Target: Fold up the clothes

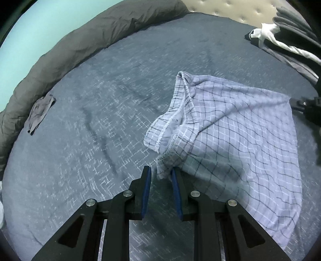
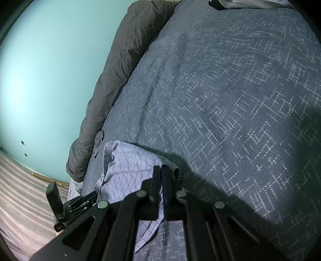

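Note:
A light blue checked garment [image 1: 230, 128] is held up off the blue patterned bedspread [image 1: 104, 112]. In the left wrist view my left gripper [image 1: 161, 171] has its jaws a little apart, with a seamed corner of the garment hanging between the blue pads [image 1: 147, 180]. My right gripper [image 1: 305, 106] holds the garment's far corner at the right edge. In the right wrist view my right gripper [image 2: 161, 170] is shut on the garment [image 2: 128, 166], and the left gripper [image 2: 80, 202] shows at the lower left.
A rolled grey duvet [image 1: 66, 50] lines the bed's left side against a teal wall [image 2: 50, 80]. A small grey cloth [image 1: 40, 112] lies by the duvet. Dark and white clothes [image 1: 280, 38] are piled at the far right near the tufted headboard [image 1: 230, 8].

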`<state>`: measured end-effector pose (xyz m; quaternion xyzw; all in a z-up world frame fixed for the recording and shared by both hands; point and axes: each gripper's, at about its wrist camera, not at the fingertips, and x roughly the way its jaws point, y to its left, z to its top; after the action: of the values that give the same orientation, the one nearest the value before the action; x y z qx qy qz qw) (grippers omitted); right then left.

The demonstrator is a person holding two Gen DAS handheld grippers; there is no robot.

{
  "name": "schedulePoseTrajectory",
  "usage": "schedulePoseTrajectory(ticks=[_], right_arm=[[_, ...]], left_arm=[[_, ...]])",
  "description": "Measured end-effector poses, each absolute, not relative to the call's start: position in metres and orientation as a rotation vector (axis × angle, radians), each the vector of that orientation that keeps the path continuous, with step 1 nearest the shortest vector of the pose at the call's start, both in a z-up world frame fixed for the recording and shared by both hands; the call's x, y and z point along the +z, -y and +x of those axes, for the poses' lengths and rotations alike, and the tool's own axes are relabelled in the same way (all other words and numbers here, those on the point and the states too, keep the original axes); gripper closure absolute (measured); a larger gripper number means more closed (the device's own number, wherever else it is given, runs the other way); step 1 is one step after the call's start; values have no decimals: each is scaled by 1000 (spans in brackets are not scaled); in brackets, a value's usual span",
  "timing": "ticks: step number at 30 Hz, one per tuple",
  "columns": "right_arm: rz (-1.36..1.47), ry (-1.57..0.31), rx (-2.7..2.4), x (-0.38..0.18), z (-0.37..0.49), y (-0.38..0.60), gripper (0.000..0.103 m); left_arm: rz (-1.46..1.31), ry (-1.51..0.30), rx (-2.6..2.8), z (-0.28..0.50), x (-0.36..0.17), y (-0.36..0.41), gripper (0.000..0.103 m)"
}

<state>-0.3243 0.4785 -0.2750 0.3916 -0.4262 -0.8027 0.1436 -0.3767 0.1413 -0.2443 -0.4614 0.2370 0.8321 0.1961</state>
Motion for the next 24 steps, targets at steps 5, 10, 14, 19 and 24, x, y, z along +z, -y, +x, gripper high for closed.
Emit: schedulePoseTrajectory(ticks=[5,10,14,19,24], right_arm=[[1134,1232,-2314,-275,-324,-479,101],[1132,1239,-2312,-274,-320,-485,101],[1133,1236,-2316,-274,-319,-485,101],[1135,1238,-2315,-275,-319,-484,101],[1134,1241,-2313,-276,-320,-484,101]], left_arm=[[-1284,-557,2317,-382,-236,-137,89],[-1321,-280,2321,-396,-227,-115,95],[-1363,-80,2318,-410,-225,-98,96],[-1420,44,2354,-424,-230,-80,97],[-1342,-126,2336,-405,-218,-99,97]])
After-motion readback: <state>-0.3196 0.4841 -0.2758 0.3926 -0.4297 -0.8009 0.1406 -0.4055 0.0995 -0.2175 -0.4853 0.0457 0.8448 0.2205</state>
